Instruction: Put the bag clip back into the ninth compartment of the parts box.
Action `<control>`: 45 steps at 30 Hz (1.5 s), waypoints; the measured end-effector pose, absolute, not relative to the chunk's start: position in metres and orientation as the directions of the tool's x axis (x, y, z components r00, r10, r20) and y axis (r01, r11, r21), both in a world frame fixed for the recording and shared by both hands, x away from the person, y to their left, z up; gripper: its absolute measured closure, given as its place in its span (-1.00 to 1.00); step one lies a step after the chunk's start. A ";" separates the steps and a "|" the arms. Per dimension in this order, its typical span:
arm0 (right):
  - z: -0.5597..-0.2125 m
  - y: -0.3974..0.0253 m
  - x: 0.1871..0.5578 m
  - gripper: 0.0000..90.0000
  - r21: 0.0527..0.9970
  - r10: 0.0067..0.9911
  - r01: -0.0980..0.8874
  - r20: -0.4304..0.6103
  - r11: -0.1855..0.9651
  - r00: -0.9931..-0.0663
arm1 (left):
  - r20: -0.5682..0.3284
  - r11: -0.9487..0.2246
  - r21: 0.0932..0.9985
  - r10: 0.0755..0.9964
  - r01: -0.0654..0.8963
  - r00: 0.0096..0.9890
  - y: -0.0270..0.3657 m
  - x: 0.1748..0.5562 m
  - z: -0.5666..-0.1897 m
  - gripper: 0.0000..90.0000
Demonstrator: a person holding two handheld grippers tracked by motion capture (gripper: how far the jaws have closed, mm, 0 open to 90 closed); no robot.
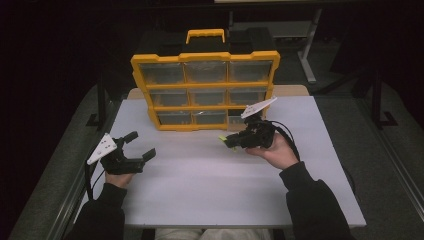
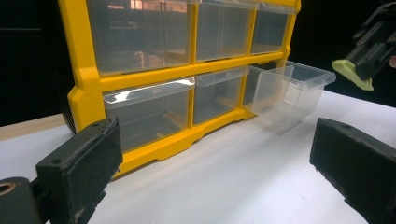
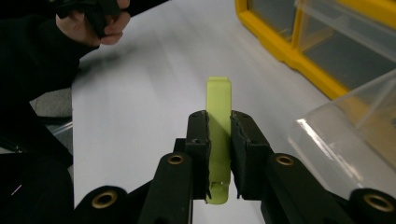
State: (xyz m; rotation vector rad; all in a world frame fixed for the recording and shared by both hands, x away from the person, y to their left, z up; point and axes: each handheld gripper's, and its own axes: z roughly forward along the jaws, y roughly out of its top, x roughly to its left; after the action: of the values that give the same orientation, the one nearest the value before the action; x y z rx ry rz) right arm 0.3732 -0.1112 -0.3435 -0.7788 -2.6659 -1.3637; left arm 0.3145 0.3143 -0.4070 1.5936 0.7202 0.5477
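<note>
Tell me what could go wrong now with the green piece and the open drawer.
1. The right gripper pinches the flat light-green plastic strip by a narrow part; it might slip or twist out.
2. The clear plastic drawer sticks far out of the yellow organiser cabinet; a bump could pull it out.
3. The open left gripper holds nothing steady.

White table (image 1: 210, 185), yellow drawer organizer (image 1: 205, 90) standing at its far edge

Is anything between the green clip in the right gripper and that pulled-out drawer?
Nothing visible. The green clip, clamped in the right gripper, hangs beside the open clear drawer, with bare table between them.
</note>
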 end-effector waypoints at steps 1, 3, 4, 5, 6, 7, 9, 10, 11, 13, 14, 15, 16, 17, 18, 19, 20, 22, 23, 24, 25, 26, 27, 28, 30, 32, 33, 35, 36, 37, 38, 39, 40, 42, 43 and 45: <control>-0.343 -0.115 0.374 0.70 0.755 0.412 0.451 0.262 0.476 -0.873 | -0.055 -0.062 0.988 0.720 0.142 0.692 0.315 0.314 -0.407 -0.95; -0.341 -0.120 0.374 0.70 0.760 0.424 0.456 0.262 0.463 -0.867 | -0.058 -0.057 0.988 0.721 0.142 0.691 0.316 0.314 -0.407 -0.95; -0.340 -0.123 0.374 0.70 0.762 0.433 0.458 0.258 0.458 -0.863 | -0.059 -0.054 0.989 0.722 0.141 0.690 0.316 0.314 -0.406 -0.95; -0.339 -0.125 0.374 0.70 0.767 0.438 0.456 0.255 0.452 -0.862 | -0.060 -0.053 0.988 0.722 0.142 0.689 0.316 0.314 -0.406 -0.95; -0.338 -0.129 0.374 0.70 0.773 0.445 0.457 0.254 0.441 -0.859 | -0.061 -0.052 0.988 0.722 0.143 0.689 0.316 0.314 -0.407 -0.95; -0.336 -0.131 0.375 0.70 0.778 0.452 0.459 0.254 0.430 -0.855 | -0.062 -0.053 0.988 0.721 0.144 0.690 0.316 0.314 -0.407 -0.95; -0.335 -0.135 0.376 0.70 0.784 0.461 0.461 0.256 0.415 -0.850 | -0.060 -0.056 0.988 0.721 0.145 0.690 0.315 0.314 -0.407 -0.95; -0.335 -0.137 0.376 0.70 0.788 0.466 0.463 0.257 0.406 -0.847 | -0.062 -0.054 0.988 0.722 0.145 0.689 0.315 0.314 -0.407 -0.95; -0.335 -0.140 0.377 0.70 0.794 0.468 0.461 0.258 0.396 -0.845 | -0.059 -0.055 0.988 0.722 0.142 0.689 0.315 0.314 -0.407 -0.95; -0.335 -0.145 0.379 0.70 0.806 0.478 0.467 0.270 0.363 -0.836 | -0.057 -0.057 0.988 0.723 0.141 0.689 0.315 0.314 -0.407 -0.95; -0.335 -0.146 0.379 0.70 0.808 0.486 0.468 0.268 0.356 -0.832 | -0.060 -0.054 0.988 0.723 0.143 0.688 0.315 0.314 -0.407 -0.95; -0.335 -0.147 0.380 0.70 0.810 0.493 0.470 0.267 0.351 -0.828 | -0.062 -0.052 0.988 0.723 0.143 0.688 0.315 0.314 -0.407 -0.95; -0.335 -0.148 0.380 0.70 0.811 0.501 0.473 0.267 0.344 -0.823 | -0.062 -0.050 0.989 0.724 0.142 0.687 0.316 0.314 -0.407 -0.95; -0.335 -0.150 0.381 0.70 0.813 0.506 0.474 0.267 0.338 -0.820 | -0.061 -0.050 0.989 0.724 0.141 0.687 0.316 0.314 -0.407 -0.95; -0.336 -0.152 0.382 0.70 0.817 0.517 0.474 0.265 0.328 -0.814 | -0.061 -0.051 0.989 0.724 0.141 0.687 0.316 0.314 -0.407 -0.95; -0.335 -0.153 0.382 0.70 0.817 0.525 0.480 0.270 0.318 -0.807 | -0.062 -0.050 0.989 0.723 0.142 0.688 0.315 0.314 -0.407 -0.95; -0.336 -0.155 0.383 0.70 0.821 0.531 0.482 0.273 0.306 -0.802 | -0.061 -0.051 0.989 0.723 0.142 0.688 0.315 0.314 -0.407 -0.95; -0.336 -0.160 0.385 0.70 0.825 0.541 0.490 0.284 0.283 -0.792 | -0.059 -0.054 0.989 0.722 0.141 0.689 0.315 0.314 -0.407 -0.95; -0.336 -0.161 0.385 0.70 0.826 0.546 0.492 0.287 0.276 -0.787 | -0.060 -0.053 0.988 0.723 0.142 0.689 0.315 0.314 -0.407 -0.95; -0.337 -0.163 0.386 0.70 0.827 0.559 0.495 0.287 0.265 -0.778 | -0.061 -0.052 0.988 0.723 0.143 0.688 0.315 0.314 -0.407 -0.95; -0.338 -0.166 0.387 0.70 0.828 0.567 0.501 0.293 0.252 -0.770 | -0.061 -0.053 0.988 0.723 0.143 0.688 0.315 0.314 -0.407 -0.95; -0.338 -0.168 0.388 0.70 0.829 0.571 0.502 0.294 0.246 -0.767 | -0.062 -0.052 0.988 0.723 0.144 0.688 0.315 0.314 -0.407 -0.95; -0.339 -0.170 0.389 0.70 0.831 0.579 0.504 0.296 0.236 -0.760 | -0.062 -0.051 0.988 0.723 0.143 0.688 0.315 0.314 -0.407 -0.95; -0.340 -0.171 0.390 0.70 0.831 0.582 0.507 0.301 0.227 -0.755 | -0.063 -0.050 0.988 0.723 0.143 0.688 0.315 0.314 -0.407 -0.95; -0.341 -0.175 0.391 0.70 0.833 0.600 0.510 0.300 0.214 -0.742 | -0.064 -0.048 0.989 0.723 0.142 0.687 0.315 0.314 -0.407 -0.95; -0.342 -0.179 0.393 0.70 0.836 0.610 0.515 0.311 0.190 -0.729 | -0.065 -0.047 0.989 0.724 0.143 0.687 0.315 0.314 -0.407 -0.95; -0.343 -0.180 0.394 0.70 0.837 0.615 0.515 0.311 0.183 -0.724 | -0.065 -0.047 0.989 0.724 0.143 0.686 0.315 0.314 -0.407 -0.95; -0.345 -0.183 0.396 0.70 0.836 0.623 0.523 0.323 0.165 -0.712 | -0.063 -0.050 0.988 0.724 0.143 0.687 0.315 0.315 -0.407 -0.95; -0.345 -0.185 0.397 0.70 0.836 0.628 0.526 0.326 0.158 -0.707 | -0.063 -0.050 0.988 0.724 0.143 0.687 0.315 0.315 -0.407 -0.95; -0.346 -0.186 0.398 0.70 0.835 0.629 0.527 0.329 0.154 -0.705 | -0.063 -0.051 0.988 0.724 0.144 0.687 0.315 0.315 -0.407 -0.95; -0.347 -0.187 0.399 0.70 0.834 0.633 0.531 0.332 0.149 -0.700 | -0.063 -0.050 0.988 0.724 0.144 0.687 0.315 0.315 -0.407 -0.95; -0.348 -0.187 0.399 0.70 0.835 0.635 0.531 0.331 0.148 -0.698 | -0.063 -0.051 0.988 0.724 0.144 0.687 0.315 0.315 -0.407 -0.95; -0.349 -0.188 0.400 0.70 0.832 0.643 0.535 0.332 0.145 -0.690 | -0.063 -0.050 0.988 0.723 0.144 0.688 0.315 0.315 -0.407 -0.95; -0.351 -0.188 0.402 0.70 0.824 0.653 0.547 0.333 0.150 -0.681 | -0.062 -0.051 0.989 0.723 0.142 0.688 0.315 0.314 -0.407 -0.95; -0.352 -0.188 0.402 0.70 0.822 0.658 0.550 0.333 0.149 -0.676 | -0.062 -0.052 0.988 0.723 0.143 0.688 0.315 0.314 -0.407 -0.95; -0.353 -0.186 0.403 0.70 0.819 0.671 0.552 0.323 0.156 -0.668 | -0.061 -0.053 0.988 0.722 0.144 0.689 0.315 0.315 -0.407 -0.95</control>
State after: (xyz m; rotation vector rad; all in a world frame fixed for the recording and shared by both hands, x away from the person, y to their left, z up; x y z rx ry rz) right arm 0.4031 -0.1863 -0.3529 -1.3166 -2.4732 -1.6623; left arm 0.3147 0.3147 -0.4073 1.5832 0.7281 0.5462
